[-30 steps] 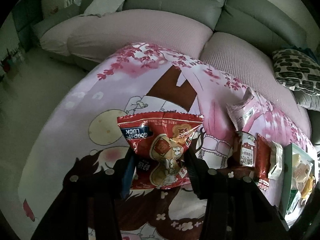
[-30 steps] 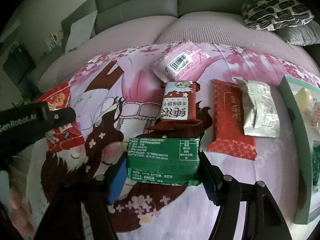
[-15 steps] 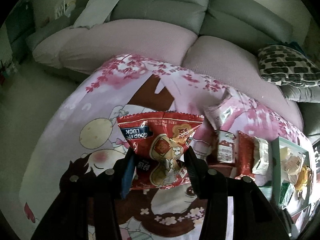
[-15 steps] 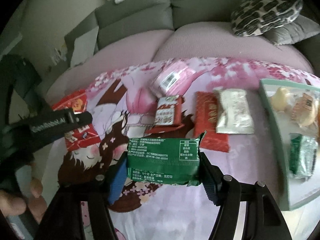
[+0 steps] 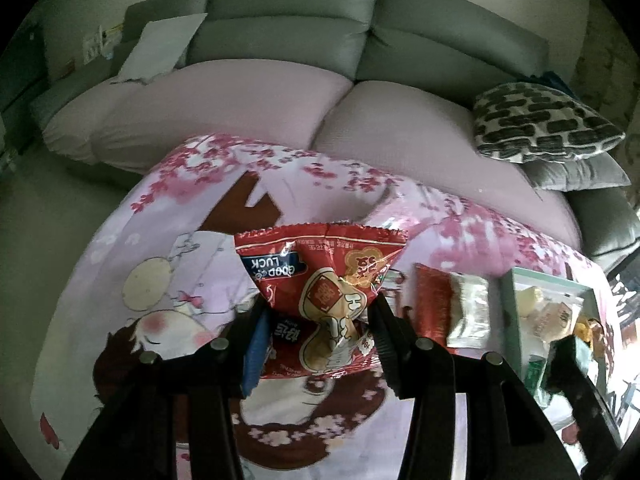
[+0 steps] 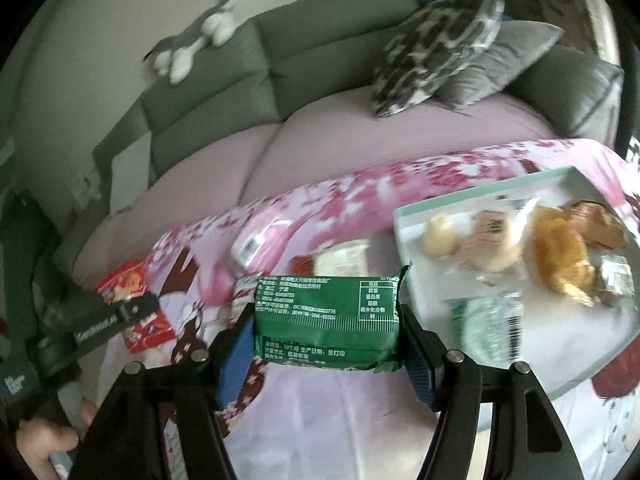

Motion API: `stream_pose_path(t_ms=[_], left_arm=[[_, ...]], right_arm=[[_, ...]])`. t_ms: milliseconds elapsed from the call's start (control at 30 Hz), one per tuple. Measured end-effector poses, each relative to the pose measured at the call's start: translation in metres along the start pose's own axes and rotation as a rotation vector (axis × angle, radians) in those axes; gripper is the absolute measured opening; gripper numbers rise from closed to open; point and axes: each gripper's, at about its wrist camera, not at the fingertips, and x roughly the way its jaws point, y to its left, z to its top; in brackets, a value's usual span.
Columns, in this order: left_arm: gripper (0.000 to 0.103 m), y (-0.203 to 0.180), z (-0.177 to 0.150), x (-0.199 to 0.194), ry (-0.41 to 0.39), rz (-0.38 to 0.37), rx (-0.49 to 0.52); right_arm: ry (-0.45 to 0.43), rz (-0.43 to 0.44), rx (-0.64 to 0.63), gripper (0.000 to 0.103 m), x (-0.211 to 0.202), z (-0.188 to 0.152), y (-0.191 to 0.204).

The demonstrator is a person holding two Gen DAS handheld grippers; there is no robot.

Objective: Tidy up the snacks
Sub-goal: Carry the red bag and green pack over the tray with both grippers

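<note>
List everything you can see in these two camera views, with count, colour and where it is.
Red snack bag: one, red, pinched in the left hand-held gripper.
Green snack pack: one, green, clamped in the right hand-held gripper.
Tray: one, pale green rim, on the right of the cloth, holding several yellowish wrapped snacks.
Loose packets: at least three; red and silver side by side left of the tray, a pink one behind.
Printed cloth: one, pink with cartoon figures, under everything.
Sofa: one, grey with mauve seat cover, behind.
Patterned cushion: one, black and white, on the sofa.
Plush toy: one, grey and white, on the sofa back.
Left hand-held gripper: black, blue pad.
Right hand-held gripper: black, blue pads.
</note>
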Motion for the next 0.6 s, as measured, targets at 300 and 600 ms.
stream_pose_path(t_ms=[300,600], left_arm=[[0.05,-0.052,0.0,-0.01,-0.021,-0.084,0.096],[0.05,-0.101,-0.01,-0.007,0.002,-0.148,0.186]], right_arm=[[-0.066,-0.082,0.156,0.069,-0.021,0.02,-0.066],[-0.118,-0.143,0.304,0.069,-0.041,0.033,-0.134]])
